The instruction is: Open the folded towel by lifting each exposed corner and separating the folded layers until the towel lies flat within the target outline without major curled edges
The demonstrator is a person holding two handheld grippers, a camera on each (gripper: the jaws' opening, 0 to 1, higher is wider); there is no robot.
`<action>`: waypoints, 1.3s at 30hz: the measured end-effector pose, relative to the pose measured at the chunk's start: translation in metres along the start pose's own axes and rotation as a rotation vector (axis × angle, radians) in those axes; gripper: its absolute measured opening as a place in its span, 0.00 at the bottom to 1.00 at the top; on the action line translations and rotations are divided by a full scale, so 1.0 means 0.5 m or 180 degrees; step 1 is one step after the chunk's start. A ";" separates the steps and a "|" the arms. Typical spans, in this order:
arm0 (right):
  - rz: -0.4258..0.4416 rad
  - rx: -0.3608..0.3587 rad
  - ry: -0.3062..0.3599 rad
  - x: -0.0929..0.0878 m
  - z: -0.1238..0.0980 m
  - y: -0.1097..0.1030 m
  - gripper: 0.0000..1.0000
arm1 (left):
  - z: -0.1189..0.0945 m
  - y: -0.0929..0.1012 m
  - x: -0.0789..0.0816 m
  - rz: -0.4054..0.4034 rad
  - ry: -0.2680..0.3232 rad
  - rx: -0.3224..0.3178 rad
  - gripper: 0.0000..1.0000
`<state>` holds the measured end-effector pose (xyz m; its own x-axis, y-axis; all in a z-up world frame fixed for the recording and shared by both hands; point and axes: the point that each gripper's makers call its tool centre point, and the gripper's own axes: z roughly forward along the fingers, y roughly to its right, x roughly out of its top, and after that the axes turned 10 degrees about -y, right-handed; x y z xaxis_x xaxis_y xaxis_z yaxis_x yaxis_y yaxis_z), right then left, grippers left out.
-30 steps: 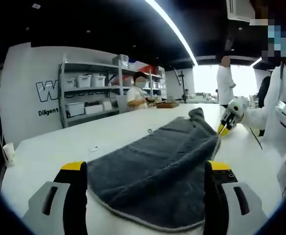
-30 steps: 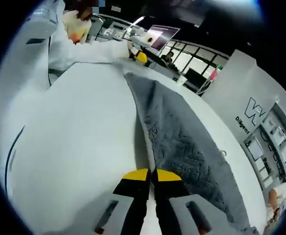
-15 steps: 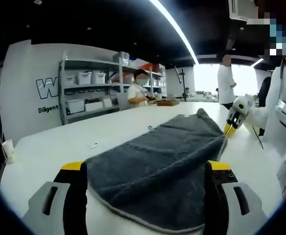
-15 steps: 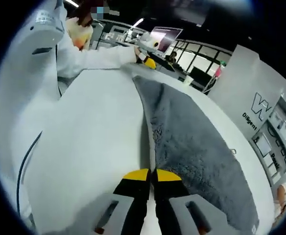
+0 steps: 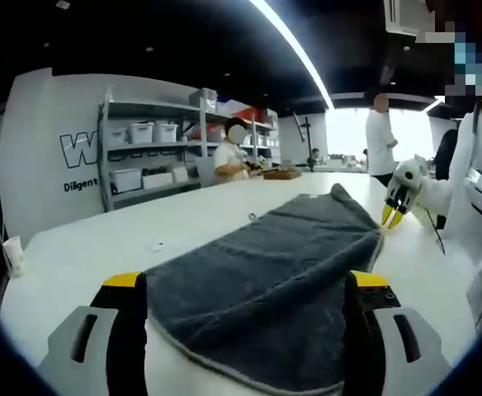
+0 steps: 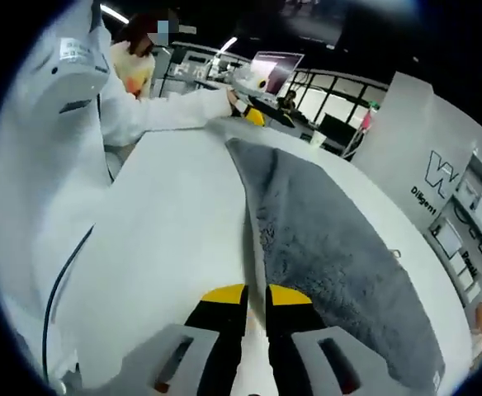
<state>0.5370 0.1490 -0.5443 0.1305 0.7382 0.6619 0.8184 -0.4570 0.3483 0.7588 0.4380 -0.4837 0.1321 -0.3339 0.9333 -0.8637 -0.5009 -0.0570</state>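
The towel [image 5: 266, 280] lies spread on the white table [image 5: 84, 256], grey and plush, with a pale hem along its near edge. In my left gripper view it runs away from me, its near end between my left gripper [image 5: 245, 330] jaws and its far end humped up slightly near the right gripper [image 5: 396, 198]. No target outline is visible to me on the table, so I cannot judge how well the cloth sits inside one.

My left jaws stand wide, one on either side of the near end, and I cannot tell whether they touch the cloth or only frame it. In my right gripper view the right gripper [image 6: 255, 299] has its yellow-tipped jaws close together with a thin gap between them, and the towel's [image 6: 332, 247] long edge runs straight ahead from that gap. I cannot tell whether a sliver of hem is in the gap or the jaws have just let go.

The towel's long axis runs from one gripper to the other, so each hand is nearest its own end. The far hump lies just beside my right jaws, slightly to their right, so I judge the right hand is the one to flatten it. Shelves [image 5: 154, 157] with bins stand against the far wall, and my white sleeve [image 6: 158, 103] reaches across the table
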 end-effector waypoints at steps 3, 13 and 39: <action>0.0181 -0.0126 0.0156 0.012 -0.022 0.020 0.14 | 0.001 0.000 0.001 0.0003 0.0001 -0.0004 0.98; 0.1004 -0.1072 0.0506 -0.015 -0.136 0.160 0.40 | 0.004 0.000 -0.001 -0.0003 -0.0009 -0.0010 0.98; 0.2450 -0.2481 0.0204 -0.320 -0.286 0.283 0.93 | 0.019 0.013 -0.006 -0.0015 -0.0062 -0.0060 0.98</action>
<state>0.5521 -0.1048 -0.5062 0.4070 0.1039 0.9075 -0.0509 -0.9894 0.1361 0.7576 0.4283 -0.4905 0.1455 -0.3472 0.9264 -0.8721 -0.4873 -0.0457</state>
